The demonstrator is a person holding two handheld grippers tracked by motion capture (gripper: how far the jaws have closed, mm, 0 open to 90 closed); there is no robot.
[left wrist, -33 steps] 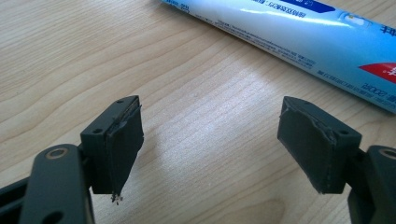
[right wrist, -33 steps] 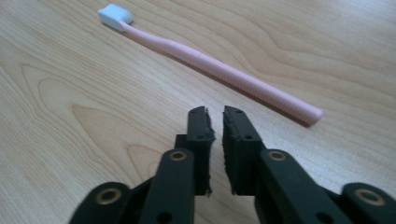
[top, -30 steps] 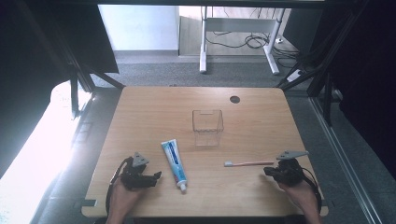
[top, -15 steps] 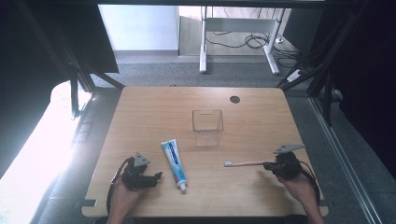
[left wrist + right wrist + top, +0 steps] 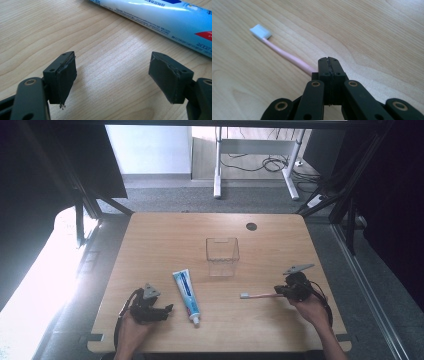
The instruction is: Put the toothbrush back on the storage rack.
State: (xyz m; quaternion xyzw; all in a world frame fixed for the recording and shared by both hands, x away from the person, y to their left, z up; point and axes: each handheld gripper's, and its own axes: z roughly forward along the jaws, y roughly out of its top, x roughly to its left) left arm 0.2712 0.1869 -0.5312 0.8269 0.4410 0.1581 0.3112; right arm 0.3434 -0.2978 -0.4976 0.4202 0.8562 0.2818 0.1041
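- 2 claws work near the worktop's (image 5: pixel 150 227) front edge: the right claw (image 5: pixel 278 292) is clenched on a pink toothbrush (image 5: pixel 257 295), its head pointing left.
- Left claw (image 5: pixel 169 308) rests released, just beside the toothpaste tube (image 5: pixel 186 294).
- Clear box (image 5: pixel 222 256) stands mid-worktop, bare wood around.

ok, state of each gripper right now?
Left gripper: open, nothing between its jaws, toothpaste tube beyond them.
Right gripper: shut on the pink toothbrush handle.

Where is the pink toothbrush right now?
In the high view the toothbrush is at the table's right front, gripped by the right gripper, just below the clear box.
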